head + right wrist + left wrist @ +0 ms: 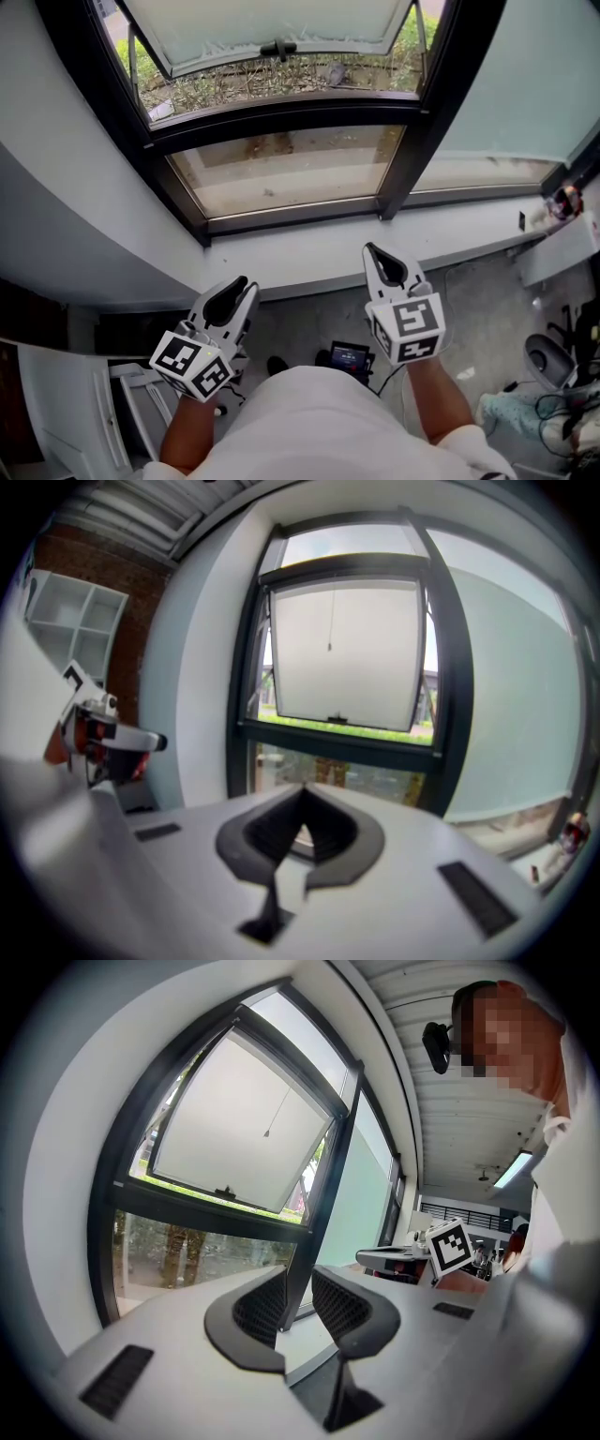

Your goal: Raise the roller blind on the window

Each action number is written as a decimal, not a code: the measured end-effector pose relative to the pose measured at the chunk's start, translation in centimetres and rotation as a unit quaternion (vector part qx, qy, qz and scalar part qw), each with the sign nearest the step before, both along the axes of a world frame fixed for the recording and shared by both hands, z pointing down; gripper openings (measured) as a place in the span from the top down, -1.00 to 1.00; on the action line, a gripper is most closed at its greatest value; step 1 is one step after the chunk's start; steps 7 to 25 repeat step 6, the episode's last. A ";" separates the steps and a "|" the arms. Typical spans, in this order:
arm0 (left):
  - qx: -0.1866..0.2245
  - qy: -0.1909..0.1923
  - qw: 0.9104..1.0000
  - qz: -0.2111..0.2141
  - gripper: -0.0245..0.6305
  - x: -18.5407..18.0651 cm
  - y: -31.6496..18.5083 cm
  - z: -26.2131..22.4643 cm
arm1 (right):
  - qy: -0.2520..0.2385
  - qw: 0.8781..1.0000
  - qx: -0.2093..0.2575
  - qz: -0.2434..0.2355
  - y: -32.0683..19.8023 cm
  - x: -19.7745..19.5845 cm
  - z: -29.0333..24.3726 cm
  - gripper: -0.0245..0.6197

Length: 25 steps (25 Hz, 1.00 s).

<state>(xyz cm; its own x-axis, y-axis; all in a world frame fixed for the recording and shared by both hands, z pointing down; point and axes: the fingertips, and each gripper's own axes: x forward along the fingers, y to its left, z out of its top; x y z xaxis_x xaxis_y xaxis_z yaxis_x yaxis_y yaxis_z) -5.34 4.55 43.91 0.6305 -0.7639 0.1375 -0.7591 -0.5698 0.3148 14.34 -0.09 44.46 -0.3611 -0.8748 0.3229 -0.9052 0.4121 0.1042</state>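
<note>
Below the black-framed window, two white handheld grippers are held level near the pale sill. The left gripper has its jaws apart with nothing between them; the right gripper has its jaws closed together, empty. One thin pull cord hangs before the single tilted-out frosted sash. I cannot make out the roller blind itself.

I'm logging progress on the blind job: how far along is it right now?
Done: unclear; the centre window shows uncovered, a thin cord hanging before it. In hand: nothing; the left claw is open and empty, the right claw shut on nothing, both held back from the window. Left: if the pale panel at right is the blind, it is down, and no claw touches any cord.
</note>
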 end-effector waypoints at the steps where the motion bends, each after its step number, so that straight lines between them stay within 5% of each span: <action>1: 0.000 0.000 1.000 0.001 0.62 0.0 -0.1 0.0 | 0.000 1.000 0.000 0.000 0.0 -0.1 0.0 0.85; 25: 0.004 0.001 1.000 0.003 0.62 -0.1 -0.5 -0.1 | 0.001 1.000 0.005 -0.003 -0.6 -0.4 -0.3 0.85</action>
